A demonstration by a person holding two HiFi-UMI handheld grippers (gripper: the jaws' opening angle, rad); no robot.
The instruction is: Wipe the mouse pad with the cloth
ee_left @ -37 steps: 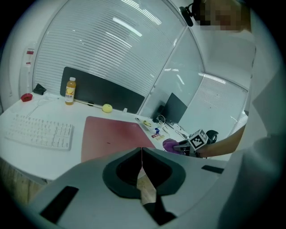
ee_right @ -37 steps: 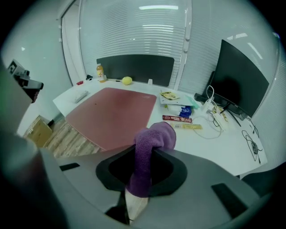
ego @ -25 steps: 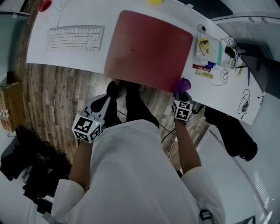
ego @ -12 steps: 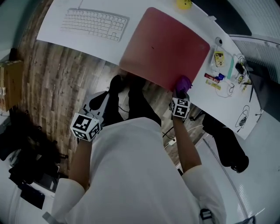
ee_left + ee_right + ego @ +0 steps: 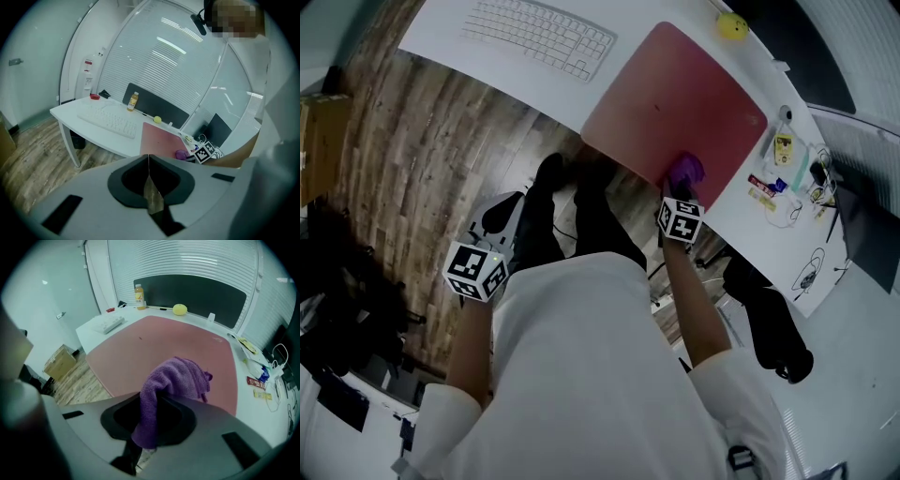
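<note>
— Start at the left. How is that arm held?

— The left forearm is bent and kept low. The left gripper hangs over the wooden floor, off the desk and well to the left of the mouse pad. It points roughly toward the pad's near edge.

— And its jaws?

— Pressed together, with only a thin seam between them. There is nothing in the left gripper.

— Now the right side.

— The right forearm reaches forward from the body. The right gripper is at the pad's near edge, close to its near right corner.

— What does it hold?

— Its jaws are clamped on the purple cloth. In the right gripper view a strip of the cloth hangs down between the jaws of the right gripper, and the rest is bunched in a soft lump in front of them, over the near part of the mouse pad. I cannot tell whether it presses on the surface.

— How does the pad look?

— It is large, reddish-pink and has rounded corners. It lies flat on the white desk and has one small dark speck. A white keyboard lies to its left, and a small yellow object sits just beyond its far edge.
</note>
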